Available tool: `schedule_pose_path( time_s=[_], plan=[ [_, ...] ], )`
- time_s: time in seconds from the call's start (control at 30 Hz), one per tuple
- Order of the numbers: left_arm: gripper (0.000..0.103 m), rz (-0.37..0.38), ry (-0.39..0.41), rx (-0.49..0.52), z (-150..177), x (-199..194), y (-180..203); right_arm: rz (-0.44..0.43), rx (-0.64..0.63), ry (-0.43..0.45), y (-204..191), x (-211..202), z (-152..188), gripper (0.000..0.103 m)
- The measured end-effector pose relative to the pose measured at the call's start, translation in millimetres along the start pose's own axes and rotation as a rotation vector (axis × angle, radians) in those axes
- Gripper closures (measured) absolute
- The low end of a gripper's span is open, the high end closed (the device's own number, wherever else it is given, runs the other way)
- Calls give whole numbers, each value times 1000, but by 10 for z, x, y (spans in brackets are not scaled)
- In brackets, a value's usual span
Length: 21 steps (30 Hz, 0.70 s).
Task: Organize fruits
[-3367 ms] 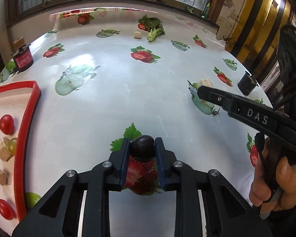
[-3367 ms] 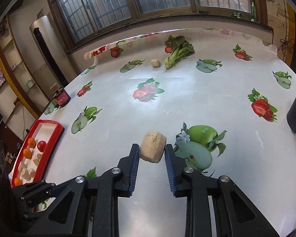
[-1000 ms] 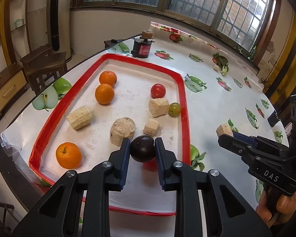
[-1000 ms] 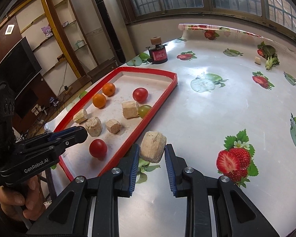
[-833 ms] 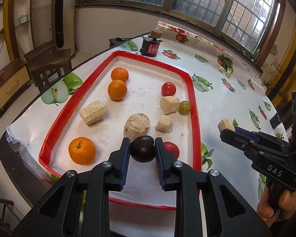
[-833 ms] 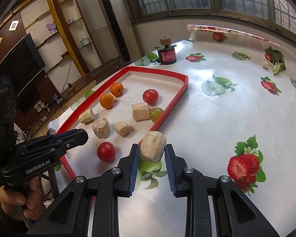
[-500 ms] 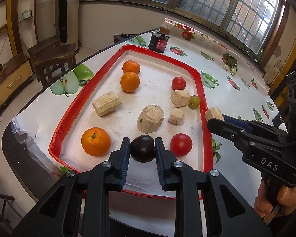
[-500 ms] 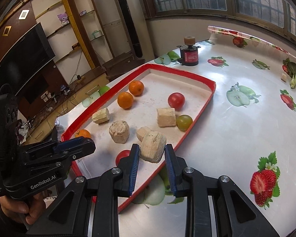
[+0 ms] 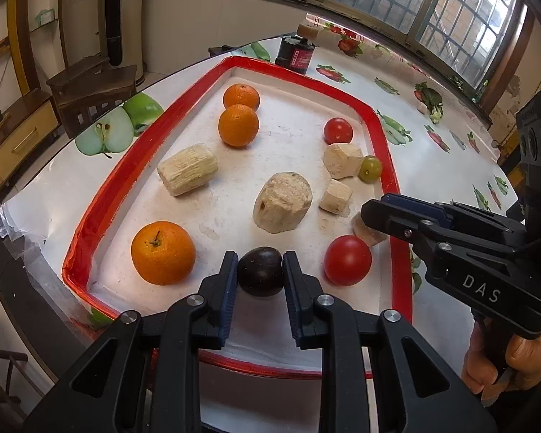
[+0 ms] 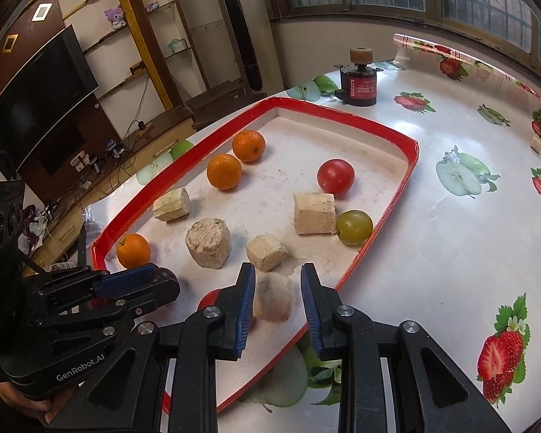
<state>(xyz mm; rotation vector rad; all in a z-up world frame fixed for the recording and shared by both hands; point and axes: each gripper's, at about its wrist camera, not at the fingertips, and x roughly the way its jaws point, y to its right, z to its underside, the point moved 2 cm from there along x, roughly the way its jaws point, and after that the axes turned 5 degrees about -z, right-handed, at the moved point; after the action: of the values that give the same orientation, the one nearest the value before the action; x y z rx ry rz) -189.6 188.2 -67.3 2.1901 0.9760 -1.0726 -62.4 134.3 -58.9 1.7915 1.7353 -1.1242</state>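
My left gripper (image 9: 260,270) is shut on a dark plum (image 9: 260,278) and holds it low over the near end of the red-rimmed tray (image 9: 101,209), between an orange (image 9: 163,252) and a tomato (image 9: 347,259). My right gripper (image 10: 274,288) hangs over the tray's near right corner, its fingers around a beige chunk (image 10: 272,297). That chunk looks blurred, touches the left pad and leaves a sliver of gap at the right pad. From the left wrist view the chunk (image 9: 368,232) pokes out under the right gripper (image 9: 371,211). The left gripper (image 10: 155,281) shows at lower left.
The tray also holds two more oranges (image 9: 238,125), a second tomato (image 9: 338,130), a green fruit (image 9: 370,168) and several beige chunks (image 9: 282,202). A dark jar (image 9: 295,54) stands behind the tray. The table edge runs just beyond the tray's left rim. A hand (image 9: 505,364) grips the right tool.
Both grippers came in lower over the tray. The right one crossed the rim from the tablecloth side. Its beige chunk now sits lower between the fingers and looks blurred.
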Motion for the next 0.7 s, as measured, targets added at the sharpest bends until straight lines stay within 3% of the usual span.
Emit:
schedule_pose_path(
  time_s=[0.23, 0.43, 0.47, 0.5, 0.53, 0.57, 0.7],
  plan=[
    [80, -22, -4, 11, -19, 25, 31, -8, 5, -9, 25, 59, 20, 76],
    [73, -52, -9, 32, -10, 39, 66, -19, 16, -5, 39, 42, 19, 76],
    [66, -57, -11, 32, -11, 35, 63, -18, 18, -5, 39, 34, 20, 75],
    [49, -68, -13, 29, -14, 34, 57, -19, 16, -5, 35, 24, 22, 75],
    [43, -71, -8, 27, -12, 23, 49, -20, 15, -4, 31, 10, 25, 74],
    [39, -79, 3, 27, -8, 4, 43, -21, 12, -3, 29, -8, 28, 73],
    [39, -98, 14, 42, -6, -43, 38, -23, 0, 9, 36, -117, 42, 73]
  ],
)
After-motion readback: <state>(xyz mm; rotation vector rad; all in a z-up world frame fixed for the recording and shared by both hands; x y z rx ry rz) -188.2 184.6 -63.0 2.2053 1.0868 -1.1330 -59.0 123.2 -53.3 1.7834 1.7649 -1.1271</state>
